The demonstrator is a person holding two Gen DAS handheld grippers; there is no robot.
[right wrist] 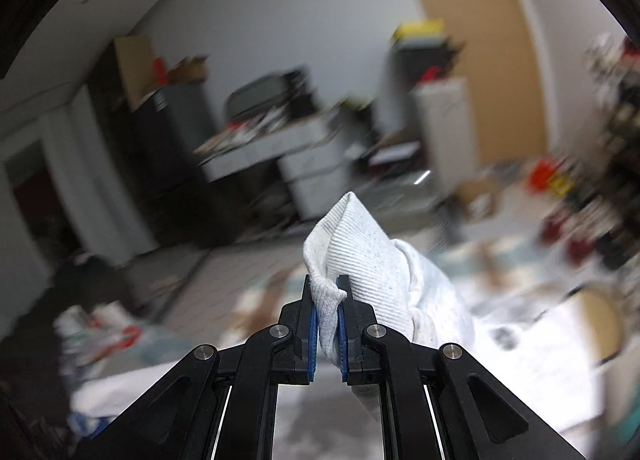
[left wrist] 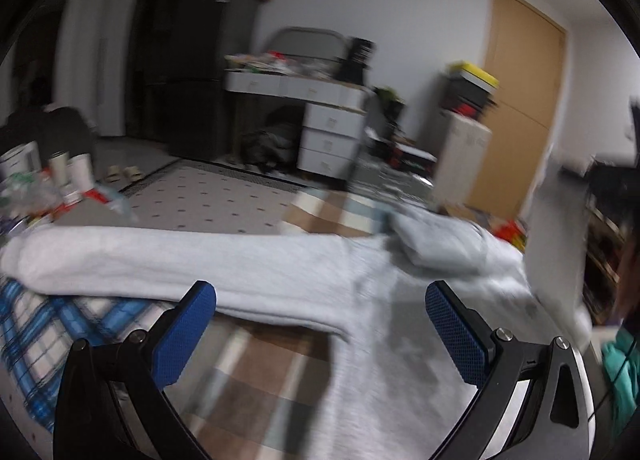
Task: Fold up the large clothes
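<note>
Sweatshirt [left wrist: 280,272], pale grey, spread across the checked blanket [left wrist: 256,388], sleeve toward its left edge. Left hand-held gripper [left wrist: 320,336]: wide, empty above it. Right hand-held gripper [right wrist: 328,312]: clamped on ribbed cuff [right wrist: 360,260], raised. Risk: thin pinch slips, sleeve drops.

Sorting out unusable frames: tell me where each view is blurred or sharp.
Left wrist view: motion blur smears the room and grey sweatshirt; open left tongs stay fairly crisp. Right wrist view: heavy background blur; right tongs and pinched ribbed cuff sharp.
</note>
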